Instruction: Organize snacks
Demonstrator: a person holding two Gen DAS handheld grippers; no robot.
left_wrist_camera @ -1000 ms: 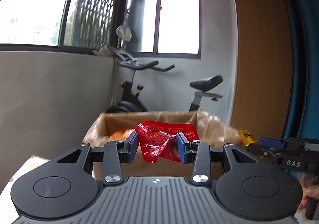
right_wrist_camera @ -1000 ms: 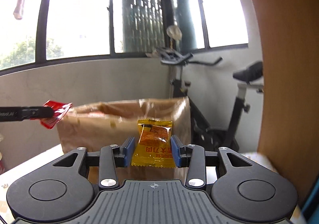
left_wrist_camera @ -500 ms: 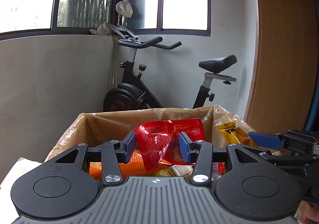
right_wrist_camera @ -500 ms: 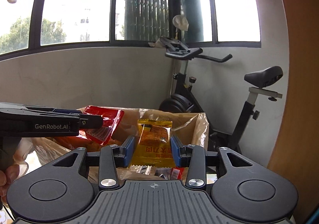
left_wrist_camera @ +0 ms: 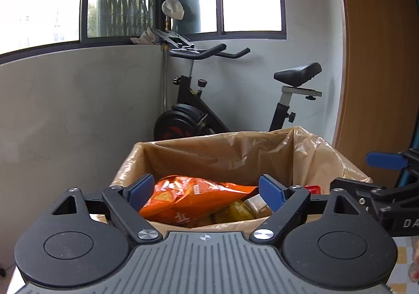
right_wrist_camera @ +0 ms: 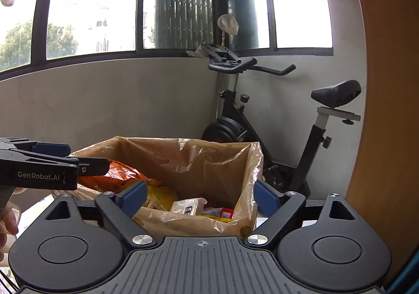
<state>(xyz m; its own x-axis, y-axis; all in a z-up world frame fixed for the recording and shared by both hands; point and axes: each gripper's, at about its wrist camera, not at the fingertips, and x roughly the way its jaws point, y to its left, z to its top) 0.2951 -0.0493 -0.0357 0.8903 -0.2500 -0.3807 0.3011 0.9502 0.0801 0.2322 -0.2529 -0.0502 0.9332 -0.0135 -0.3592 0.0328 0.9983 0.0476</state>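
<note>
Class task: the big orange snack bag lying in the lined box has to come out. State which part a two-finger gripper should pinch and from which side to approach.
Probably the crimped end of the orange snack bag, nearest the open left gripper. Approach from above, through the lined box's open top. The bag lies flat and puffy, so its thin edge suits the jaws best.

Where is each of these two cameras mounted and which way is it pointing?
Left wrist: on the left gripper, jaws opening and empty, looking slightly down into the lined box; the right gripper shows at the right edge.
Right wrist: on the right gripper, jaws opening and empty, facing the same box; the left gripper and a hand show at left.
Shared: box, orange snack bag, exercise bike, window.
</note>
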